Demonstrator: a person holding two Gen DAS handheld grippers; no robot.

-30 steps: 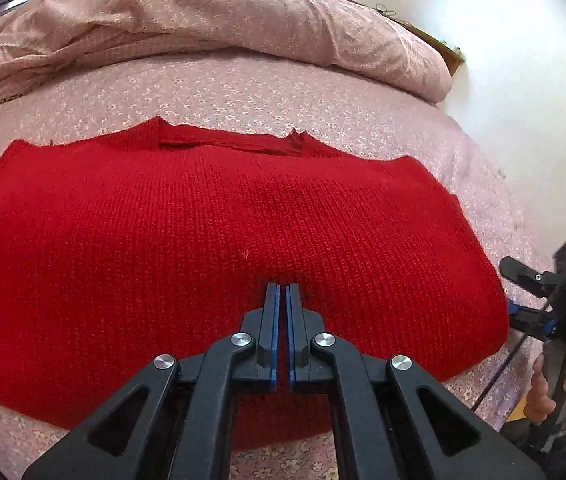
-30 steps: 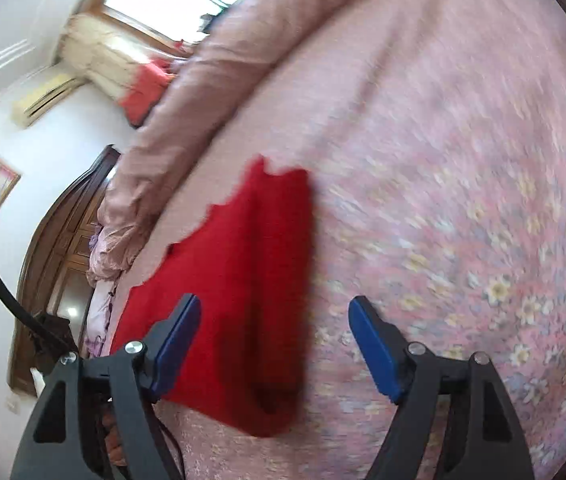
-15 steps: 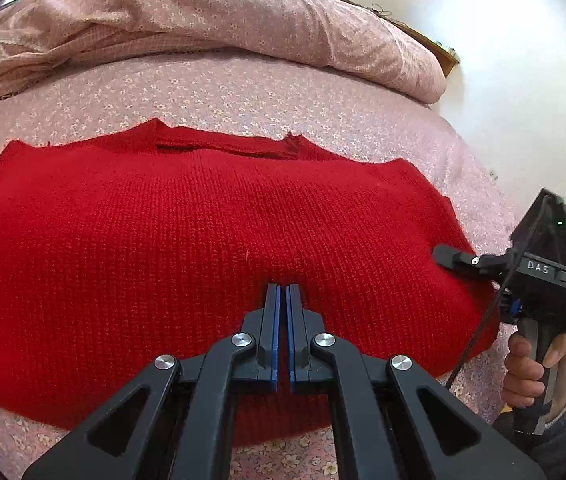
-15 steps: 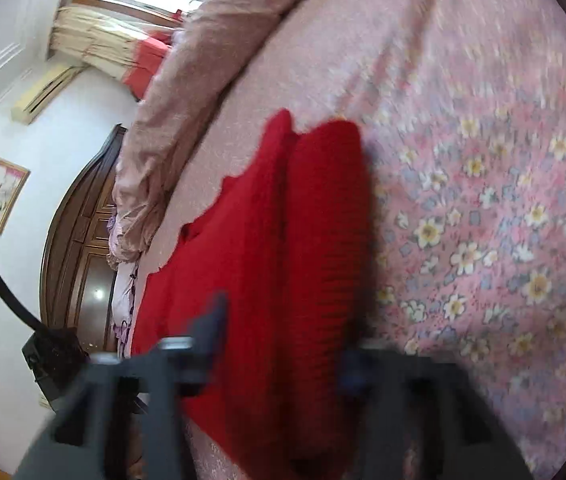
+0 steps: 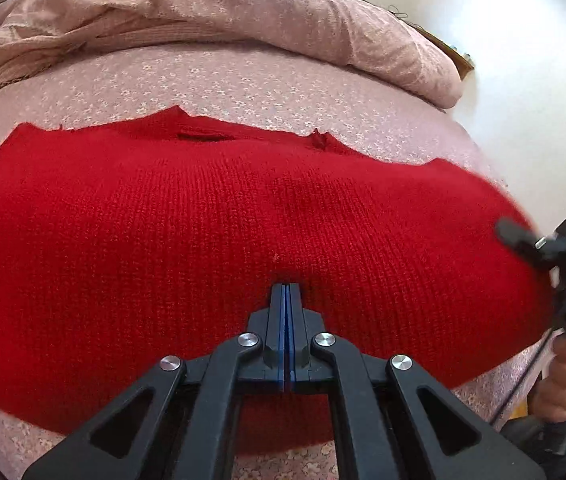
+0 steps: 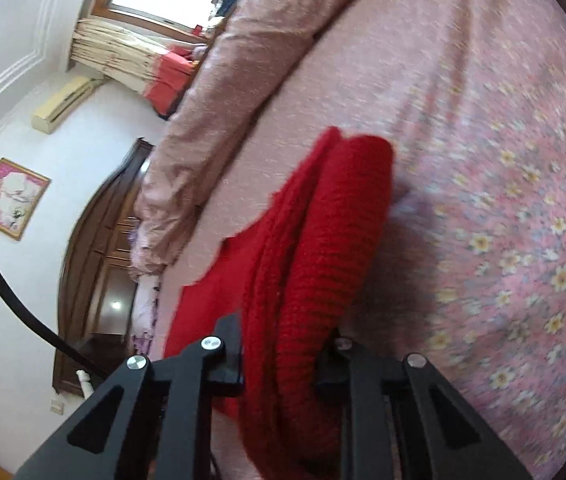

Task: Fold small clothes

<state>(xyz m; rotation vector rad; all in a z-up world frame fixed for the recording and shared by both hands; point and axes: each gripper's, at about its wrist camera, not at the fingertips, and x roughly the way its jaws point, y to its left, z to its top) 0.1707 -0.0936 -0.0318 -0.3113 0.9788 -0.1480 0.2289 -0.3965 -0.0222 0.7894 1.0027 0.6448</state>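
A red knitted sweater (image 5: 211, 240) lies spread flat on the bed, neckline at the far side. My left gripper (image 5: 287, 286) is shut, its tips resting on the knit near the sweater's middle, with nothing between the pads. My right gripper (image 6: 281, 360) is shut on the sweater's right edge (image 6: 323, 264), which bunches up between its fingers and lifts slightly off the bed. The right gripper also shows at the sweater's right side in the left wrist view (image 5: 523, 240).
The bed has a pink floral sheet (image 6: 503, 200). A rolled pink duvet (image 5: 223, 12) lies along the far side. A white wall (image 5: 523, 60) is to the right; a dark wooden wardrobe (image 6: 95, 264) stands beyond the bed.
My right gripper moved in from the bed's edge, closed on the sweater's right edge and bunched it up. My left gripper stayed shut on the sweater's middle.
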